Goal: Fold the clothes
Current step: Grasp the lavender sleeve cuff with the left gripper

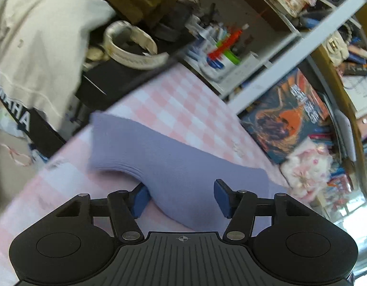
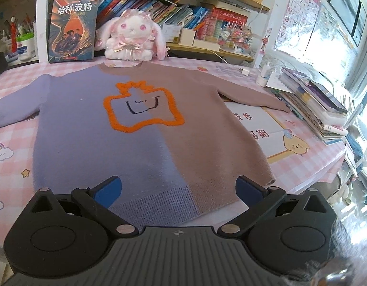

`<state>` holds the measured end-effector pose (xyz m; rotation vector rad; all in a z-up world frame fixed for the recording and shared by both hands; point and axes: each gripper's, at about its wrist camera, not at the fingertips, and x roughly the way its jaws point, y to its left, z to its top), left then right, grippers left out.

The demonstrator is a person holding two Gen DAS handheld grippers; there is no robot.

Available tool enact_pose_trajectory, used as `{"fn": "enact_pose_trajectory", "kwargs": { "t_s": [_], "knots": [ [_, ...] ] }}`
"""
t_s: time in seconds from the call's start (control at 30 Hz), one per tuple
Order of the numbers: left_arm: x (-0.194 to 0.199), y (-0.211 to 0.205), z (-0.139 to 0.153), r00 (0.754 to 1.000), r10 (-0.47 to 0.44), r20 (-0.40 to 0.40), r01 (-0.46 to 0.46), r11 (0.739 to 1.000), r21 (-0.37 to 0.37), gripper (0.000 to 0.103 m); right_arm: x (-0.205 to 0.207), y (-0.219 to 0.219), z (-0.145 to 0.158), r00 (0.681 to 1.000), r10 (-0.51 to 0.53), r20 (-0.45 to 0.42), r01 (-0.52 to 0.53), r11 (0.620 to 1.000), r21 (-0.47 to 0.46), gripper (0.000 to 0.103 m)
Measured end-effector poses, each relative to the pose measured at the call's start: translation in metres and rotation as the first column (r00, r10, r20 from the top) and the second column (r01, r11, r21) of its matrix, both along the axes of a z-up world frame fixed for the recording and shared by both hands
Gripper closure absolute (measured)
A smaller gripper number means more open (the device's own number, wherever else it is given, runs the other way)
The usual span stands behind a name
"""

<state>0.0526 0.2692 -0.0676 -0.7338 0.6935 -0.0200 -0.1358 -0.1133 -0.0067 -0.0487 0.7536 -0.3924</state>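
Left claw [image 1: 182, 196] spread wide, straddling the purple sleeve [image 1: 164, 157], whose length runs across the gap. Right claw [image 2: 178, 191] released above the hem. Sweater [image 2: 145, 124] flat on tabletop [image 2: 302, 166], neck far; left arm nearer.

"哈利·波特" on book cover [image 2: 72, 27] — "YAMAHA" on black band [image 1: 15, 112] — alphabet letters on wall poster [image 2: 300, 12].

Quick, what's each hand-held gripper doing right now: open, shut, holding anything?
Left hand-held gripper: open, straddling the purple sleeve, not clamped.
Right hand-held gripper: open, holding nothing, over the sweater hem.
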Motion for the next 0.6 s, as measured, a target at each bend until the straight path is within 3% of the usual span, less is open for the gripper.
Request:
{"fn": "enact_pose_trajectory", "kwargs": {
  "t_s": [0.07, 0.13, 0.3, 0.37, 0.6],
  "knots": [
    [0.001, -0.001, 0.0, 1.0, 0.012, -0.001, -0.012, 1.0, 0.015, 0.046, 0.0, 0.0, 0.001, 1.0, -0.001, 0.005, 0.001, 1.0, -0.003, 0.0],
    [0.002, 0.005, -0.001, 0.999, 0.051, -0.015, -0.05, 0.999, 0.018, 0.054, -0.001, 0.0, 0.003, 1.0, 0.001, 0.012, -0.001, 1.0, -0.007, 0.0],
    [0.004, 0.021, -0.004, 0.989, 0.142, -0.051, -0.14, 0.99, 0.029, 0.094, -0.003, -0.005, 0.003, 1.0, -0.009, 0.014, 0.009, 1.0, -0.004, 0.0],
    [0.004, 0.022, -0.005, 0.989, 0.142, -0.052, -0.14, 0.989, 0.038, 0.099, -0.002, -0.006, 0.002, 1.0, -0.009, 0.01, 0.009, 1.0, -0.001, 0.0],
    [0.006, 0.02, 0.004, 0.989, 0.144, -0.038, -0.142, 0.988, 0.052, 0.1, 0.001, -0.012, 0.001, 0.999, 0.025, 0.019, -0.025, 1.0, 0.003, 0.0]
  ]
}}
